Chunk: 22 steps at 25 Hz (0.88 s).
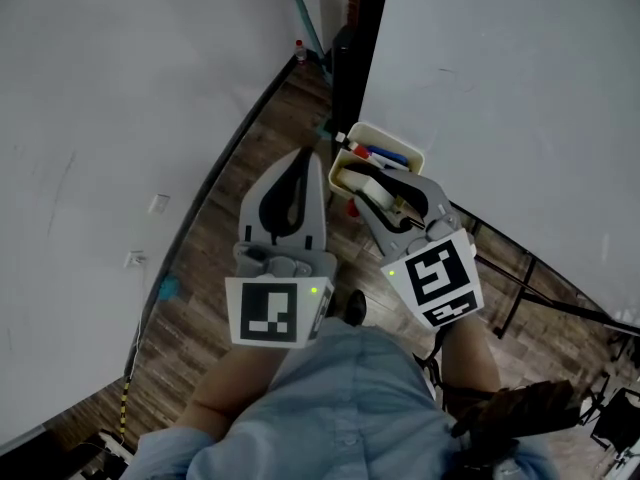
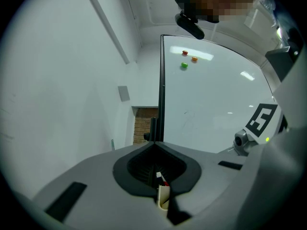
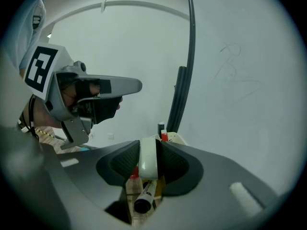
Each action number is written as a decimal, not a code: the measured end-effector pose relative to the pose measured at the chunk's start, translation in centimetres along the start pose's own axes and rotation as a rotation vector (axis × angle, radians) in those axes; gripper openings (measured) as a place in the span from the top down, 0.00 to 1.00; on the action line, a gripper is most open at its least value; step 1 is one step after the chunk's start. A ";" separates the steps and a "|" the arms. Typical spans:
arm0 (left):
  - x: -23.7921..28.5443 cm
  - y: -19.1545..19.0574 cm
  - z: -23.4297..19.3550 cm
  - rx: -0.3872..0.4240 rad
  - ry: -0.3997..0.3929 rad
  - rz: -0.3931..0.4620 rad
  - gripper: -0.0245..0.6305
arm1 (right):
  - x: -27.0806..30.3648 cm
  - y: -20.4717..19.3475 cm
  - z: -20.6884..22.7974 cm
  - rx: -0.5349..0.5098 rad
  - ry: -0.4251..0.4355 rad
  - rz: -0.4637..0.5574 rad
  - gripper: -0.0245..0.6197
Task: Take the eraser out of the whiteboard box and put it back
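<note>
The jaws of the right gripper (image 3: pixel 149 143) are pressing from both sides on the white rounded block eraser (image 3: pixel 148 159). They are standing fairly wide and holding it on edge. The gripper is angling downward, and the eraser is sitting at the open top of the cream plastic whiteboard box (image 1: pixel 396 140). I cannot tell whether its lower edge is touching anything inside.

Directly beneath the eraser, a black-capped marker (image 3: pixel 143 202) is lying lengthwise in the box. A red-capped marker (image 3: pixel 164 137) is poking up just past the jaw tips. From the head view, a blue marker (image 1: pixel 386 156) is lying along the far side of the box.

The jaws of the left gripper (image 2: pixel 154 145) are resting together with nothing between them. This gripper is pointing level, just left of the box and apart from it. A sliver of the box's cream rim is showing below its closed tips.

The box is sitting at the left edge of the glossy whiteboard (image 1: pixel 500 98), just beside the black upright post (image 1: pixel 355 48). Those two are closing off its far and right sides. The side facing the person is lying open above the wooden plank floor (image 1: pixel 225 233). To the left, a large white panel (image 1: pixel 100 118) is narrowing the floor into a wedge, and the left gripper is filling much of that wedge.
</note>
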State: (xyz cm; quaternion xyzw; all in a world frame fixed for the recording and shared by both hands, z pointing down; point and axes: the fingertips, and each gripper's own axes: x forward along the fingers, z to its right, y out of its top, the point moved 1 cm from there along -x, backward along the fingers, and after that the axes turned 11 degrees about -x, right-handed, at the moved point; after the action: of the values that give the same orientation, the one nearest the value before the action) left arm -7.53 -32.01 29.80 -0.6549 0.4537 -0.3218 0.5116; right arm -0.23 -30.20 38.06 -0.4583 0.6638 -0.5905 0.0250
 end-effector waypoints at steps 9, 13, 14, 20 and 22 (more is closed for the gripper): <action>0.0 -0.1 0.2 0.009 0.004 0.000 0.96 | 0.9 -1.3 -0.2 0.001 0.014 -0.035 0.74; -0.3 0.1 0.6 0.010 -0.005 -0.001 0.96 | 0.9 -1.6 -0.1 0.003 0.004 -0.039 0.73; -0.5 0.2 0.7 0.011 -0.003 0.000 0.96 | 0.8 -1.5 -0.1 0.004 0.000 -0.037 0.73; -1.5 0.8 0.9 0.026 0.015 0.018 0.96 | 0.0 -0.9 -0.4 0.013 -0.002 -0.005 0.72; -1.9 1.1 1.1 0.034 0.022 0.027 0.96 | -0.5 -0.6 -0.5 0.014 -0.003 0.010 0.72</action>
State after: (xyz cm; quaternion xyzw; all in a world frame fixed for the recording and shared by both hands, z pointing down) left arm -7.57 -29.88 28.54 -0.6364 0.4625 -0.3296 0.5220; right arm 0.09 -29.46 38.43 -0.4557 0.6619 -0.5943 0.0318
